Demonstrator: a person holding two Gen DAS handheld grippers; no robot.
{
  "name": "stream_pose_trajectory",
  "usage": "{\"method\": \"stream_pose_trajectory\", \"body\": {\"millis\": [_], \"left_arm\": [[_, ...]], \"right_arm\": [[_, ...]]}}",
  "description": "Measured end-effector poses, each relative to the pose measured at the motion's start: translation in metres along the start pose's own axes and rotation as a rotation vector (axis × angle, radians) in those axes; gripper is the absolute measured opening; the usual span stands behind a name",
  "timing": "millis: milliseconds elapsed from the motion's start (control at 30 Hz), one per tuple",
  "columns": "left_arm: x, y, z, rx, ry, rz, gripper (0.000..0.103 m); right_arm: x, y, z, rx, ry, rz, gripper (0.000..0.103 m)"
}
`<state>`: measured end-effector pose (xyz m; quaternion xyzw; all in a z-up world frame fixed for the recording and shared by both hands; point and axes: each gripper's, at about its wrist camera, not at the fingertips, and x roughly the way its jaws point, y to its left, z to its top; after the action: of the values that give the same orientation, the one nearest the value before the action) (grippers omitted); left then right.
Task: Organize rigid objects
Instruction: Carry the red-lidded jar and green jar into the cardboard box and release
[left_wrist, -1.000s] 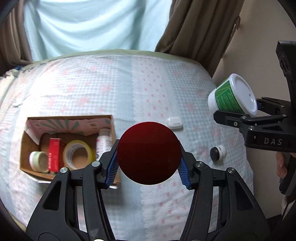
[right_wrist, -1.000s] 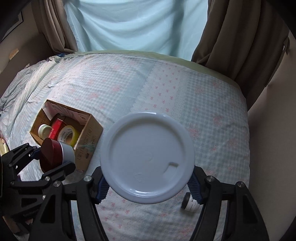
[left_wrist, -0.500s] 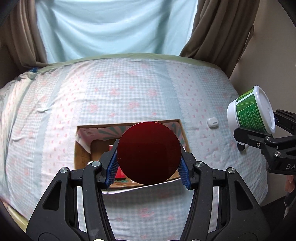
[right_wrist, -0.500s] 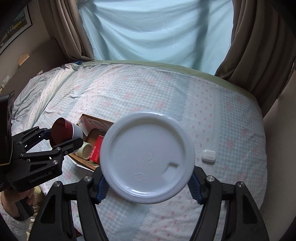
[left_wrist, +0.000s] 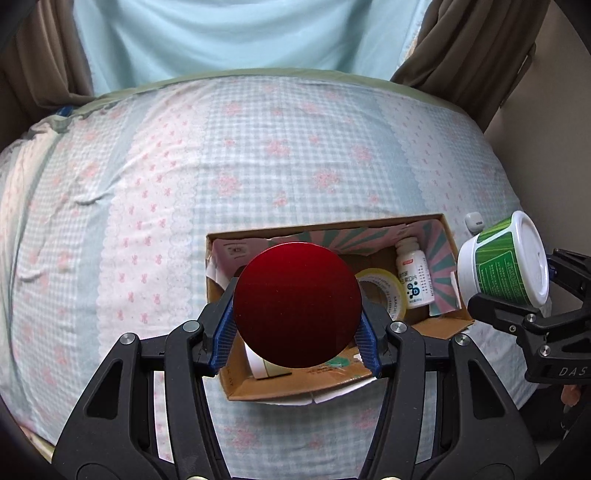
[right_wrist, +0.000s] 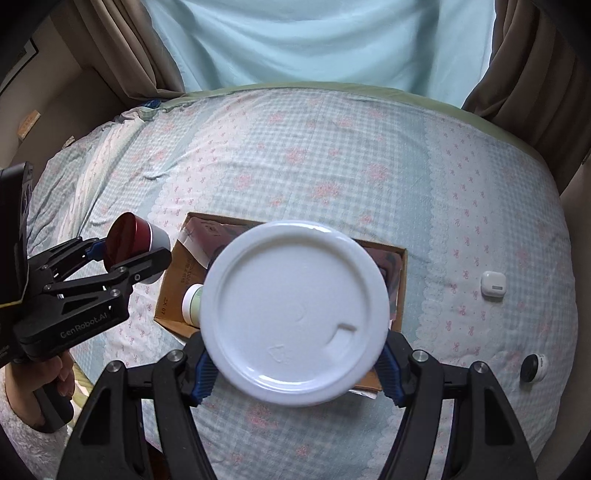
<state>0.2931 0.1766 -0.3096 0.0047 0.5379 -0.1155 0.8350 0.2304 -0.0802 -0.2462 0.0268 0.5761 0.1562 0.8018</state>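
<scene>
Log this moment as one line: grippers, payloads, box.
left gripper: shut on red-capped jar | right gripper: shut on white-lidded tub | both over cardboard box | nothing released

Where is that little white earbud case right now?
In the right wrist view, the earbud case lies on the bedspread, right of the cardboard box.

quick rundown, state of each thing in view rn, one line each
left gripper: shut on red-lidded jar, above the box
right gripper: shut on green tub, lid on
cardboard box: open, partly filled
white bottle: capped, in box
earbud case: closed, on bed
small black-and-white jar: on its side
</scene>
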Motion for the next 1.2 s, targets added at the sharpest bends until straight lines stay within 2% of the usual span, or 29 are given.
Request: {"method": "stream_pose_trajectory", "body": {"millis": [267,400,567,700,733,767,800,833,867,900,1200], "left_arm": [[0.07,0.015,0.003,-0.045,0.101,-0.018,0.052],[0.095,0.015,0.001,-0.01,0.151,-0.007,0.052],[0.121,0.016,0.004,-0.004,0.213,-0.011,0.052],[0.132,0.015,0.008,0.009,0.239,0.016,0.052],[0.135,0.016,0.009,0.0,0.249,0.023,0.054],[0.136,0.017,0.01,-0.012,0.251,0.027,0.061],[0.135,0.019,0.011,-0.023,0.247,0.021,0.092],[0.132,0.019,0.012,-0.036,0.232,-0.031,0.102],[0.127,0.018,0.013,-0.044,0.21,-0.043,0.103],[0.123,0.016,0.015,-0.037,0.199,-0.036,0.103],[0.093,0.016,0.012,-0.025,0.169,-0.035,0.103]], "right_arm": [[0.073,-0.002,-0.003,0.002,0.145,0.025,0.066],[0.1,-0.001,-0.008,0.02,0.2,0.044,0.066],[0.124,-0.001,-0.008,0.033,0.246,0.096,0.066],[0.136,-0.002,-0.007,0.03,0.275,0.106,0.067],[0.139,-0.002,-0.007,0.034,0.282,0.108,0.067],[0.141,-0.003,-0.007,0.04,0.29,0.109,0.067],[0.142,-0.004,-0.007,0.047,0.294,0.105,0.068],[0.141,-0.005,-0.007,0.051,0.278,0.104,0.073],[0.137,-0.006,-0.007,0.053,0.253,0.115,0.081],[0.134,-0.006,-0.007,0.055,0.238,0.129,0.102],[0.114,-0.005,-0.014,0.033,0.19,0.086,0.103]]}}
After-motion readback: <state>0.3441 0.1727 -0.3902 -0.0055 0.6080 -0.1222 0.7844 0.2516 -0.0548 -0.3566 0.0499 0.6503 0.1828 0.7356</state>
